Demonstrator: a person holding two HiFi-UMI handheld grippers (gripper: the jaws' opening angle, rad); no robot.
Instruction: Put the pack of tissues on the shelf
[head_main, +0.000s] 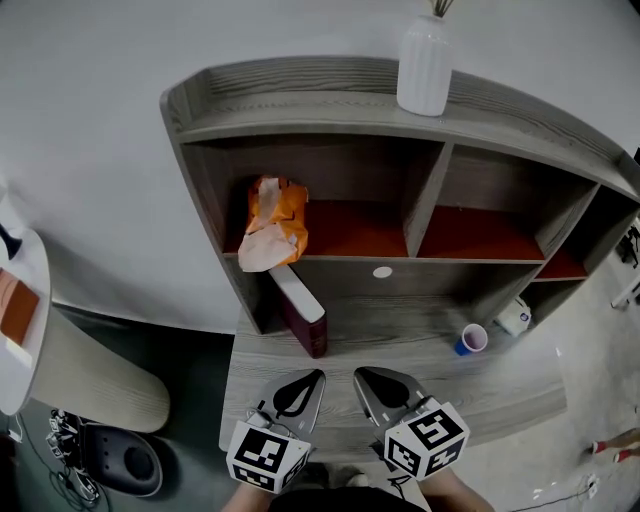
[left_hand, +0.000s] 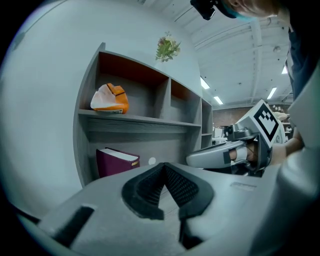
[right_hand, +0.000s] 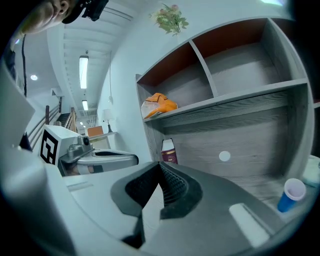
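The pack of tissues (head_main: 272, 235), orange and white, lies in the left compartment of the grey shelf unit (head_main: 330, 259), on its red-backed upper level. It shows in the left gripper view (left_hand: 110, 98) and in the right gripper view (right_hand: 159, 106) too. Both grippers hover low over the desk's near edge, side by side and well short of the shelf. My left gripper (head_main: 318, 375) is shut with nothing between its jaws (left_hand: 164, 165). My right gripper (head_main: 358, 373) is shut and empty as well (right_hand: 160, 164).
A maroon book (head_main: 300, 310) leans in the lower bay under the tissues. A white vase (head_main: 425, 62) stands on the shelf top. A blue cup (head_main: 471, 339) and a white roll (head_main: 514, 316) sit at the desk's right. A beige seat (head_main: 95, 375) stands to the left.
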